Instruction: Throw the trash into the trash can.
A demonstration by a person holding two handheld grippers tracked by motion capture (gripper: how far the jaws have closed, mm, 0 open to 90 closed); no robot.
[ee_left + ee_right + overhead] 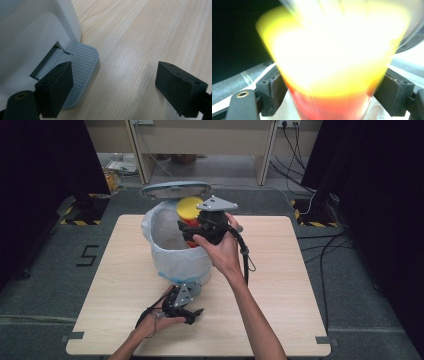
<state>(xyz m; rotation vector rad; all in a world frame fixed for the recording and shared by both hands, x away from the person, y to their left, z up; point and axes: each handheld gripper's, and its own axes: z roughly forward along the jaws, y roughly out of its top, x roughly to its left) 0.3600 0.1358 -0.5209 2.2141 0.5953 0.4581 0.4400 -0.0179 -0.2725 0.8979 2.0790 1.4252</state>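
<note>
Left gripper: low near the bench's near edge, jaws spread wide; one jaw rests on the grey ribbed pedal, nothing pinched

Right gripper: over the bin's open mouth, jaws parted, pads just off the cup; motion blur suggests it is dropping free

Risk, pedal: if that jaw slides off the ribs, the lid could fall shut on the cup or the hand

Risk, drop: the cup sits close to the far rim; it may clip it and bounce onto the bench

Risk, liner: the white bag could sag inward

Cup look: yellow top, red tapering body, smooth, light
</note>
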